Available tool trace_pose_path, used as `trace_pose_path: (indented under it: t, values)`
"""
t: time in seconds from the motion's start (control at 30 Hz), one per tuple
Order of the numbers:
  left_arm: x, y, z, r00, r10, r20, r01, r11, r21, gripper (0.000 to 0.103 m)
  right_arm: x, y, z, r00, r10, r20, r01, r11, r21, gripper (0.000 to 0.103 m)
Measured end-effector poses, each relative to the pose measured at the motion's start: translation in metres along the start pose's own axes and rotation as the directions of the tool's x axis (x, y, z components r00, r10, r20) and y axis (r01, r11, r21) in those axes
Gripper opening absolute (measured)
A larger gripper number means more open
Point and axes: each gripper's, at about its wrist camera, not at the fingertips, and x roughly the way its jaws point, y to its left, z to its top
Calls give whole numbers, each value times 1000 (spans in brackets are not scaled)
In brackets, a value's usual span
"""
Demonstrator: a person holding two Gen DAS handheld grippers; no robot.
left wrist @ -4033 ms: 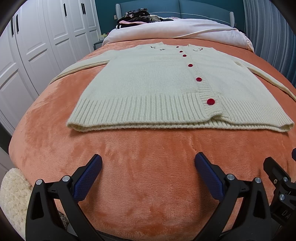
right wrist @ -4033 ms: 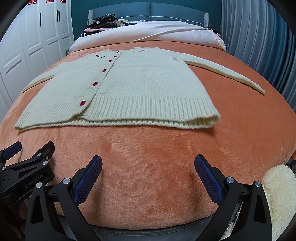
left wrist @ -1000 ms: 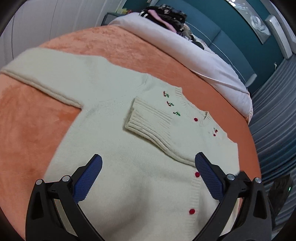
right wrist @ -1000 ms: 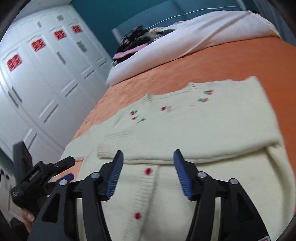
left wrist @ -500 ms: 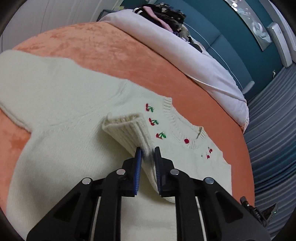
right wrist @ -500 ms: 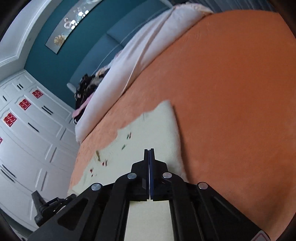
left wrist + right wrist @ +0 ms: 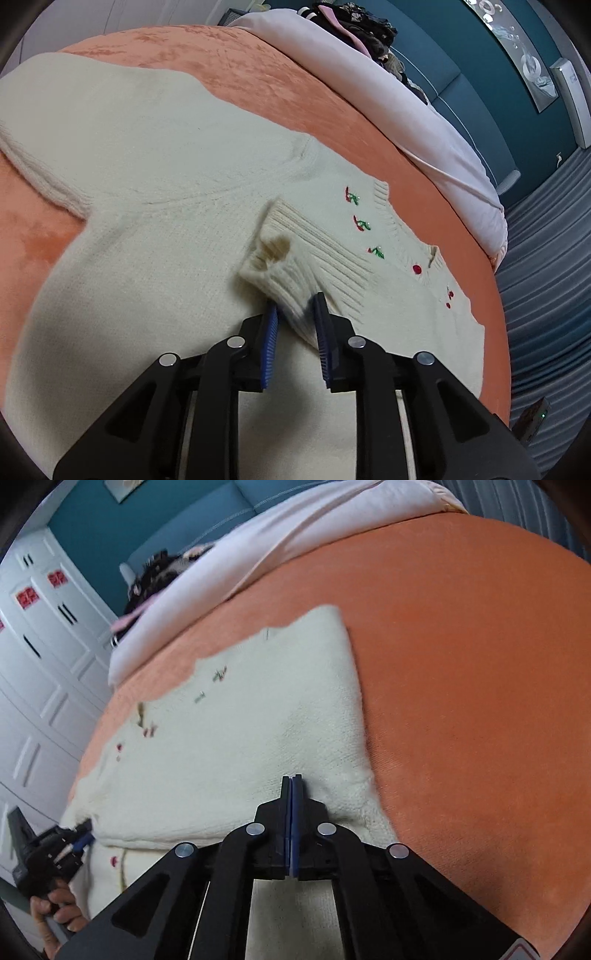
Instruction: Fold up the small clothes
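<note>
Orange plush bedspread (image 7: 461, 664), cream knitted cardigan (image 7: 155, 177) spread flat on it: my left gripper (image 7: 295, 314) pinches the ribbed sleeve cuff (image 7: 295, 266) lying across the chest, my right gripper (image 7: 292, 786) sits fully closed over the folded side edge, whether on knit I cannot tell; sleeve-folding step, next I judge releasing and smoothing the cuff.

Fuzzy knit cardigan (image 7: 155, 192), plush blanket (image 7: 461, 664)

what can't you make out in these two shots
- Left wrist view: hem of the cream knitted cardigan, hidden behind the left gripper body.
- Right wrist view: whether the right gripper pinches fabric; jaws closed, contact hidden.
- Right wrist view: embroidery blurred, wardrobe door stickers too small.
</note>
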Motion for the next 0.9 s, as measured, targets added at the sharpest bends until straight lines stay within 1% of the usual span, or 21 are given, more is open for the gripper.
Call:
trace_pose_path:
  t: [0.03, 0.07, 0.1, 0.13, 0.2, 0.27, 0.37, 0.4, 0.43, 0.47, 0.5, 0.53, 0.57, 0.63, 0.67, 0.7, 0.77, 0.8, 0.83, 0.87, 0.9]
  values:
    - [-9, 6, 3, 1000, 3, 22, -3, 1000, -5, 28, -6, 4, -1, 1000, -7, 6, 7, 1000, 10, 0]
    - [-19, 14, 8, 999, 12, 45, -11, 1000, -14, 37, -15, 10, -5, 1000, -19, 23, 19, 1000, 12, 1]
    - [-30, 26, 12, 997, 20, 70, -18, 999, -30, 43, -20, 16, -10, 999, -18, 35, 19, 1000, -2, 8]
    - [-43, 43, 19, 994, 39, 99, -34, 998, -57, 51, -27, 17, -19, 999, -23, 42, 24, 999, -28, 11]
    - [-69, 83, 36, 985, 89, 147, -71, 989, -127, 56, -31, 27, -41, 998, -48, 41, 51, 994, -96, 17]
    - [-96, 132, 57, 963, 183, 197, -136, 964, -230, 62, -31, 30, -62, 999, -45, 20, 47, 993, -105, 22]
    - [-132, 206, 90, 923, 296, 246, -185, 902, -391, 66, -39, 23, -67, 999, -27, 40, 30, 995, -90, 38]
    - [-139, 228, 100, 910, 334, 247, -200, 874, -444, 66, -36, 26, -68, 999, -29, 38, 33, 995, -97, 39]
    - [-144, 249, 109, 900, 364, 238, -210, 843, -495, 65, -40, 16, -70, 999, -40, 35, 43, 994, -103, 39]
    - [-146, 267, 116, 901, 363, 236, -193, 824, -532, 60, -38, 14, -69, 998, -50, 34, 53, 992, -113, 42]
    - [-147, 280, 122, 905, 351, 242, -165, 812, -560, 56, -35, 19, -69, 998, -55, 35, 60, 990, -132, 47]
    - [-147, 287, 129, 905, 349, 244, -153, 802, -577, 51, -37, 19, -71, 998, -58, 36, 63, 987, -147, 49]
    - [-145, 288, 135, 906, 352, 234, -163, 801, -576, 39, -41, 17, -77, 997, -64, 38, 69, 985, -160, 52]
    - [-136, 282, 148, 919, 346, 189, -194, 814, -547, 11, -42, 17, -80, 996, -76, 40, 82, 980, -180, 55]
    - [-137, 274, 154, 917, 348, 197, -196, 821, -537, 10, -43, 16, -81, 996, -75, 40, 81, 980, -184, 57]
    - [-142, 262, 159, 912, 340, 231, -181, 837, -516, 10, -43, 15, -81, 997, -72, 39, 78, 980, -184, 58]
    - [-151, 217, 173, 905, 283, 317, -134, 898, -419, 9, -43, 11, -81, 997, -61, 38, 67, 982, -178, 58]
    - [-158, 188, 176, 904, 242, 352, -112, 930, -350, 9, -42, 9, -81, 998, -55, 38, 61, 983, -174, 58]
    - [-165, 152, 177, 905, 180, 386, -82, 962, -259, 9, -42, 8, -80, 998, -49, 38, 55, 984, -169, 58]
    - [-168, 114, 173, 907, 118, 405, -52, 984, -170, 9, -43, 6, -81, 998, -44, 40, 50, 985, -166, 58]
    - [-171, 77, 165, 910, 47, 411, -15, 997, -82, 9, -43, 5, -81, 998, -38, 42, 44, 986, -162, 58]
